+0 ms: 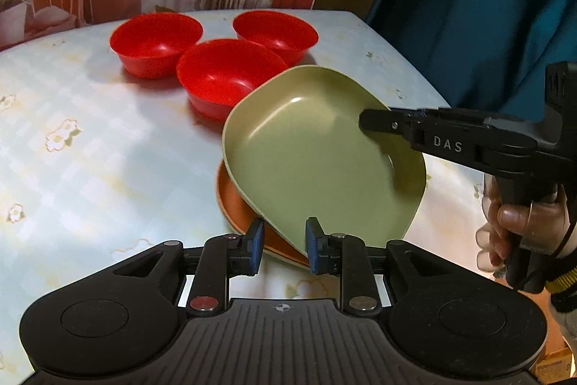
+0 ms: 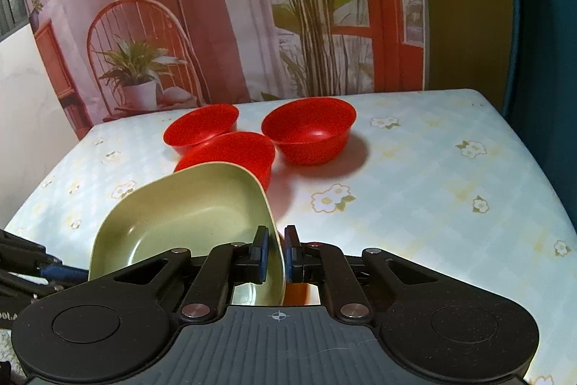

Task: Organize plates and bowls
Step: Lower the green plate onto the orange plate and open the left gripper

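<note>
Left wrist view: the green plate [image 1: 317, 147] hangs tilted above the orange plate [image 1: 245, 215], its low corner dipping toward the near side and its high edge raised toward the right. The right tongs [image 1: 371, 125] come in from the right and pinch the raised rim; the right wrist view confirms it, with the plate's wall [image 2: 277, 258] sandwiched between the two blue pads, pressed together on it. The person's right hand [image 1: 519, 222] grips the handle below, with the tool lying roughly level and pointing leftward across the surface [image 1: 90, 150].

The left tongs [image 1: 281, 244] are spread, holding nothing, and sit right at the near edge of both plates; the green plate's low corner comes down between the fingers or just in front of the right one, and I cannot tell whether it touches.

The relation that matters is that the orange plate lies flat on the surface directly beneath the green one, slightly offset toward the left, so the coming move looks like a lowering and levelling of the green plate onto it. The right tongs are the ones carrying it, so they are nearer in every sense.

Three red bowls [image 1: 230, 74] stand in a close cluster farther back on the flowered surface, well apart from the plates and not yet nested.
</note>
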`<state>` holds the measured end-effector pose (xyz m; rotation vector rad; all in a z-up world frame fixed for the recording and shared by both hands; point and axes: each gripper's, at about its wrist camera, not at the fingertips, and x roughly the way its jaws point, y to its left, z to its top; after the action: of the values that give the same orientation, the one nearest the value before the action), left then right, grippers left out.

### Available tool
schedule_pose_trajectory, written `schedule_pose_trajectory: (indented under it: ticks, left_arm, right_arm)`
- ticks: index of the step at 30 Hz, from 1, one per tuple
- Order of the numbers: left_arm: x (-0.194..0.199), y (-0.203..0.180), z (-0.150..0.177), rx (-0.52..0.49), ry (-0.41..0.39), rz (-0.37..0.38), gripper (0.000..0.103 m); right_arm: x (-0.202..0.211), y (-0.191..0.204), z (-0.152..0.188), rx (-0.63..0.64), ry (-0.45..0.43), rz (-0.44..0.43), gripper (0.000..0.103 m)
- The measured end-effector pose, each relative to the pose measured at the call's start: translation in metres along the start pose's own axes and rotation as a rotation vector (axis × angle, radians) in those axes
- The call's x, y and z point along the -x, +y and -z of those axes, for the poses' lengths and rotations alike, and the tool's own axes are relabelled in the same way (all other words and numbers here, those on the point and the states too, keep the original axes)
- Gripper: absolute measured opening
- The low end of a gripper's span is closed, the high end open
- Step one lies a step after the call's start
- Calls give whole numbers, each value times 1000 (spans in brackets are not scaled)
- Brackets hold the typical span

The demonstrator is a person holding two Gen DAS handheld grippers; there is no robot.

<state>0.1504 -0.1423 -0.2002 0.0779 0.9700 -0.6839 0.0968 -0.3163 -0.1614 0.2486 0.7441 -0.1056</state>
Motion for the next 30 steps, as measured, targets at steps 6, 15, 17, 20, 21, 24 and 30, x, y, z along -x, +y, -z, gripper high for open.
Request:
schedule_pose_trajectory:
  ticks: [6, 15, 17, 20, 21, 24, 30]
  left_arm:
    - [-6, -3, 0, 18, 8, -3, 29]
    - [-1, -4, 2, 21, 12, 42, 30]
    - [-1, -5, 3, 17, 10, 38, 30]
    - [3, 0, 2, 35, -11, 22, 30]
    - [4, 2, 1, 41, -20, 15, 30]
    - [8, 8, -4, 43, -53, -33, 30]
    - [-2, 21, -17, 55, -108, -124, 30]
  right_arm:
    - [-9, -2, -5, 93, 7, -14, 9]
    - [-21, 1, -3, 175, 28, -6, 8]
    - [-21, -1, -1, 157, 25, -25, 8]
    - [-21, 1, 2, 183, 18, -20, 8]
    - [-20, 3, 3, 197, 17, -18, 8]
    - [-22, 4, 3, 229, 17, -19, 8]
    - [-24, 9, 5, 311, 19, -25, 9]
